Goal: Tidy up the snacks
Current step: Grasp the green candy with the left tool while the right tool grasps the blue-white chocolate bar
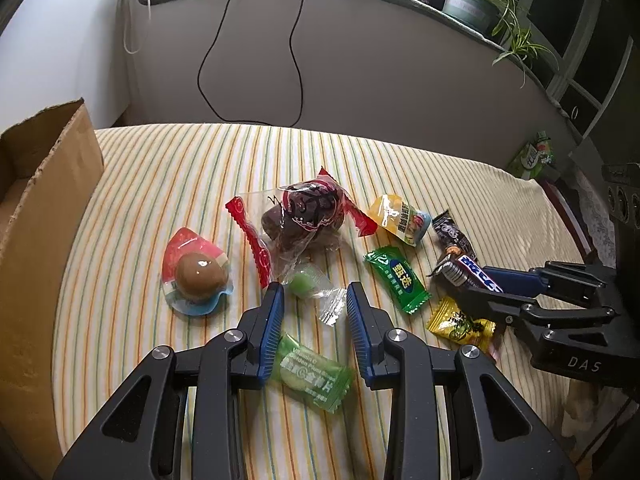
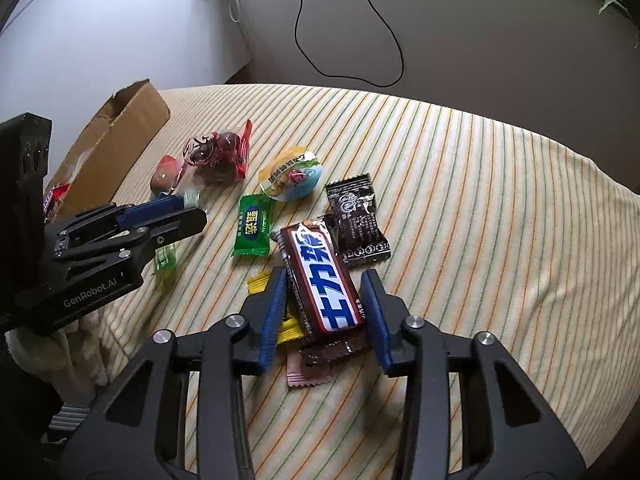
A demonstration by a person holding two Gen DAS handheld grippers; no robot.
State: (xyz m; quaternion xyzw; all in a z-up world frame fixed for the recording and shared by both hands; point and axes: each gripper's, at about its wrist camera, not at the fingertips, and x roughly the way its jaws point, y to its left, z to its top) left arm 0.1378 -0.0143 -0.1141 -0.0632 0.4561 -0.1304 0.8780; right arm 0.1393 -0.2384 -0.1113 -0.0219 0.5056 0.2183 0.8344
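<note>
Blue-padded jaws of the right gripper [image 2: 326,312] stand slightly apart astride the chocolate bar [image 2: 326,280] lying atop other wrappers on the striped cloth [image 2: 480,200], apparently lining up a grasp, while the left gripper [image 1: 316,320], also parted and empty, hovers over a clear-wrapped green candy [image 1: 304,284].

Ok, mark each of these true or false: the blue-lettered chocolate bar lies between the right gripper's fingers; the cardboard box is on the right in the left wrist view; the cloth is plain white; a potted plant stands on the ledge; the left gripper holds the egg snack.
1. True: the chocolate bar lies between the fingers of the right gripper.
2. False: the cardboard box is at the left edge.
3. False: the cloth is striped.
4. True: the potted plant stands there.
5. False: the left gripper grips nothing; the egg snack lies on the cloth.
</note>
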